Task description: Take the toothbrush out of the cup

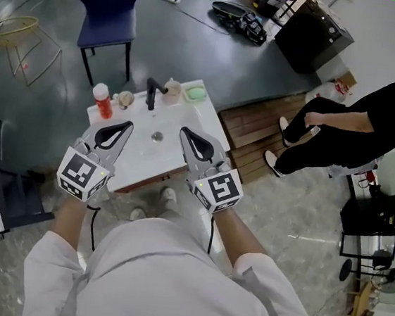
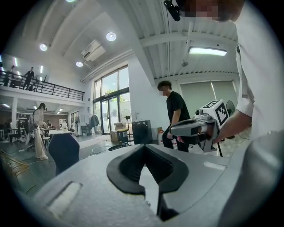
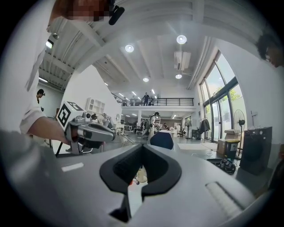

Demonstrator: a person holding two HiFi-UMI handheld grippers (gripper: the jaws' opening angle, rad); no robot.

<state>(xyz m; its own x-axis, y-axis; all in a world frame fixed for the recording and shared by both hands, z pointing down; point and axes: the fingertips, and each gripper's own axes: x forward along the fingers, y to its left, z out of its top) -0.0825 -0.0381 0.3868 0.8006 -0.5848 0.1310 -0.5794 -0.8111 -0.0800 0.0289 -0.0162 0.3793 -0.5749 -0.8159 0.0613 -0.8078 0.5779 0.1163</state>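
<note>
Left gripper (image 1: 124, 127) and right gripper (image 1: 186, 133), mid-frame: jaws fully closed, empty. Risk: reaching the cup (image 1: 172, 91) by the faucet (image 1: 152, 93), upper centre, still closed would probably tip it.

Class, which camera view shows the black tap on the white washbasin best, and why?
The head view: the black tap stands unobstructed at the back of the white washbasin, seen from above. In the left gripper view and the right gripper view it cannot be made out.
</note>
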